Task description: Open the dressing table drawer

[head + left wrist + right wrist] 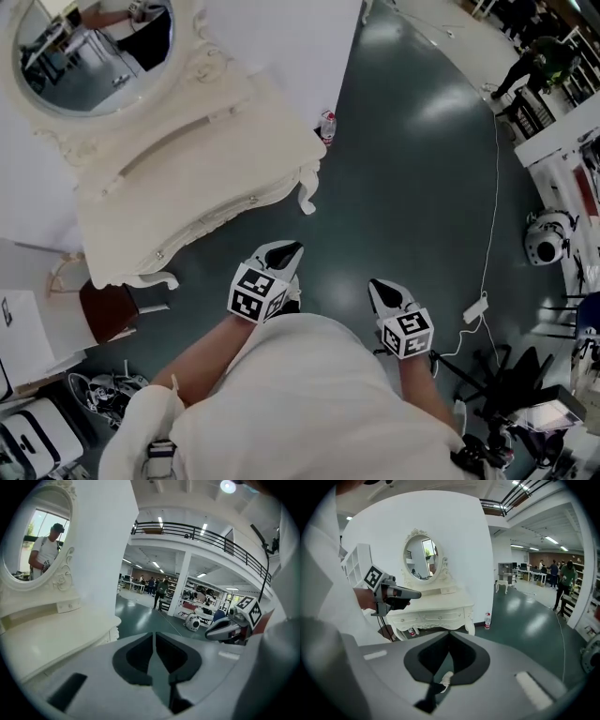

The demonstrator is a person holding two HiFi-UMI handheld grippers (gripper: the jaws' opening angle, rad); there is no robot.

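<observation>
Step in hand: approach. Drawer (433, 618) untouched, apparently closed, in white bench (192, 183) ahead. My left tool (285, 253) and right tool (384, 291): jaws together, empty. Next: reach knob, part jaws.

The dressing table (187, 178) looks matt painted, the floor (412, 187) glossy.

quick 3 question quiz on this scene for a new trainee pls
1. True or false: the drawers of the dressing table are all shut.
2. What stands on the floor beside the table? A. a bottle B. a bucket C. a shoe
3. Does the left claw or the right claw touch the table?
Key: 1 true; 2 A; 3 no, both hang over the floor, apart from it.
</observation>
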